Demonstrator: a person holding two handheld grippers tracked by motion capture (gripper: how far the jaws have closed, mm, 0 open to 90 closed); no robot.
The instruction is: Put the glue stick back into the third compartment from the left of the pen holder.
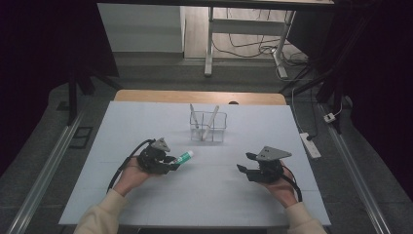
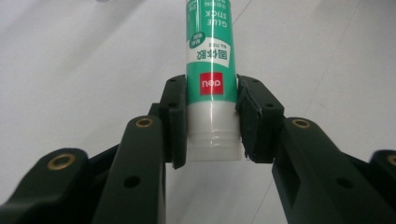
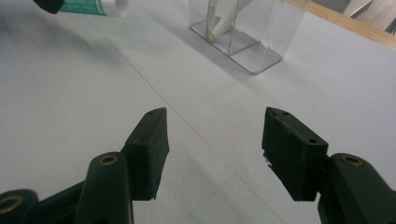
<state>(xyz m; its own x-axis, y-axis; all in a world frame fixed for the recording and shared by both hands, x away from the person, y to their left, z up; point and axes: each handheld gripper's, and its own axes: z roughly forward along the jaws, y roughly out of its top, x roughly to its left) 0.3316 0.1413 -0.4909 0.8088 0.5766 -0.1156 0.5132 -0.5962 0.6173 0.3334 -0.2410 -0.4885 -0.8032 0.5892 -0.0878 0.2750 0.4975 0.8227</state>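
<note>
A green and white glue stick (image 1: pixel 183 157) (image 2: pixel 209 70) points right and away from my left gripper (image 1: pixel 171 165) (image 2: pixel 211 122), which is shut on its white end just above the white table (image 1: pixel 204 195). The stick's far tip (image 3: pixel 100 7) shows at the top left of the right gripper view. My right gripper (image 1: pixel 246 163) (image 3: pixel 215 154) hangs open over the table at the right, nothing between its fingers. A clear plastic holder (image 1: pixel 208 126) (image 3: pixel 243 32) with two white pens leaning in it stands at the middle back.
The table's wooden far edge (image 1: pixel 199 97) runs behind the holder. A white power strip (image 1: pixel 310 145) lies on the floor off the table's right side. Desk legs and cables (image 1: pixel 253 46) stand farther back.
</note>
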